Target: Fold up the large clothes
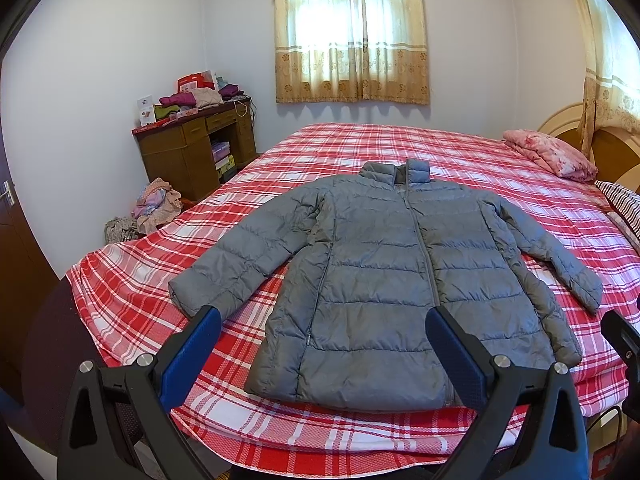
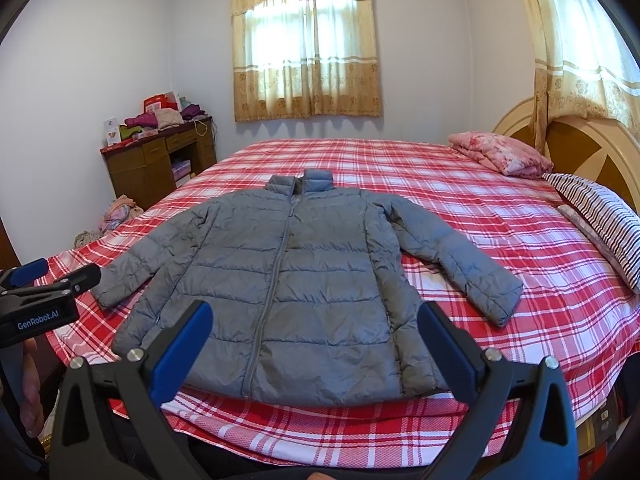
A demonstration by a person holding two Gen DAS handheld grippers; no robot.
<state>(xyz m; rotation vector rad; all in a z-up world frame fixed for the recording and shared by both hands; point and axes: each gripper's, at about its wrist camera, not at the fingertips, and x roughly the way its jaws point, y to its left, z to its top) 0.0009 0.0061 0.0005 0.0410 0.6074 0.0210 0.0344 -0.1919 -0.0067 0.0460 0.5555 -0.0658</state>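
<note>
Lying flat on the bed (image 1: 400,148), a grey puffer jacket (image 1: 384,272) is seen with its front up and its zip closed. Both sleeves are spread out to the sides, and the collar is pointed toward the window (image 1: 352,28). The hem is placed near the close edge of the bed. The bed is covered with a red and white checked sheet (image 2: 480,208).

The left gripper (image 1: 322,330) is held above the close edge of the bed, with its jaws spread wide and nothing between them. The right gripper (image 2: 314,326) is held the same way, jaws wide apart and empty, over the jacket's hem. The jacket is not touched by either one.

A folded pink blanket (image 2: 500,154) and a striped pillow (image 2: 600,216) are seen by the headboard (image 2: 580,140). A brown bench (image 1: 192,148) piled with clothes is stood in the far corner.
</note>
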